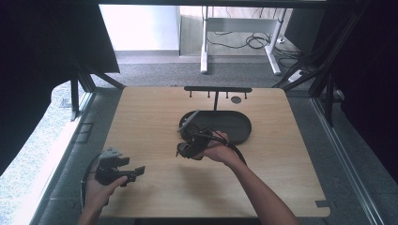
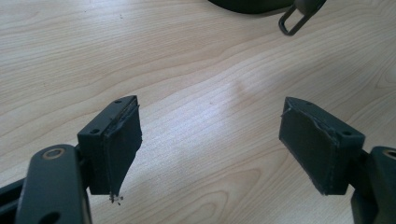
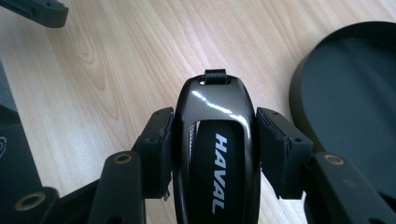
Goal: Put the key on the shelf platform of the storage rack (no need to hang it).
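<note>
Jaws of right gripper clamp key fob; left gripper jaws spread wide, empty.

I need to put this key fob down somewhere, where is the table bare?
Bare wood lies right of the oval tray, toward the table edge, and along the near edge between both forearms. Crowded: around the right gripper at the tray's near-left rim.

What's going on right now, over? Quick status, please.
Right gripper shut on black HAVAL key fob, beside the dark oval tray. Left gripper open over bare table. Nothing in the way.
</note>
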A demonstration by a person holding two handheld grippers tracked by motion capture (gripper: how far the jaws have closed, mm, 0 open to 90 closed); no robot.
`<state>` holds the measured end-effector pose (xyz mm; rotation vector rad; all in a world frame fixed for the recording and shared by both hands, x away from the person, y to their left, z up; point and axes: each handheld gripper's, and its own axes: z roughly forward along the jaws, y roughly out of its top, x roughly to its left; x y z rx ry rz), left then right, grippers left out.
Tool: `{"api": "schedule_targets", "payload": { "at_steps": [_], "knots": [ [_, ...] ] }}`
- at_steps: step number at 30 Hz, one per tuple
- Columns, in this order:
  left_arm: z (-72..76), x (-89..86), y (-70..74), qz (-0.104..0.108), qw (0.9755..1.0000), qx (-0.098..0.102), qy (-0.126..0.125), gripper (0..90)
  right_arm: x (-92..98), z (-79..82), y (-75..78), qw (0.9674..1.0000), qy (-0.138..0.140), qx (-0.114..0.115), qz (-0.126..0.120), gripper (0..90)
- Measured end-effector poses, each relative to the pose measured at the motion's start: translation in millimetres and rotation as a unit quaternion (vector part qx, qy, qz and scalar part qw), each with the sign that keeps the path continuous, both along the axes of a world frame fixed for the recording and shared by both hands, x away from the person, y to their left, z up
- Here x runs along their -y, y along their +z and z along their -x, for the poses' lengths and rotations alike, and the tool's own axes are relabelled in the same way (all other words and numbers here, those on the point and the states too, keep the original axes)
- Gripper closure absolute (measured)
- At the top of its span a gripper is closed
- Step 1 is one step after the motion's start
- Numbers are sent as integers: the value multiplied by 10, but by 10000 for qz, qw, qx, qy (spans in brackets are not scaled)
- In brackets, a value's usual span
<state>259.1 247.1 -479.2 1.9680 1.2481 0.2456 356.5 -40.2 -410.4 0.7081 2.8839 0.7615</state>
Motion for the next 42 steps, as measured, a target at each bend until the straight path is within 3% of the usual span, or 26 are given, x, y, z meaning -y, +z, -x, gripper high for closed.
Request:
{"api": "schedule_targets", "payload": {
  "at_steps": [25, 42],
  "knots": [
    [2, 18, -2, 5, 10000, -14, 7, 212, 316, -203, 167, 9989, -438, 149, -29, 488],
    [0, 23, -5, 0, 10000, -22, -4, 212, 448, -409, 115, 9973, -723, 110, 28, 488]
  ]
}}
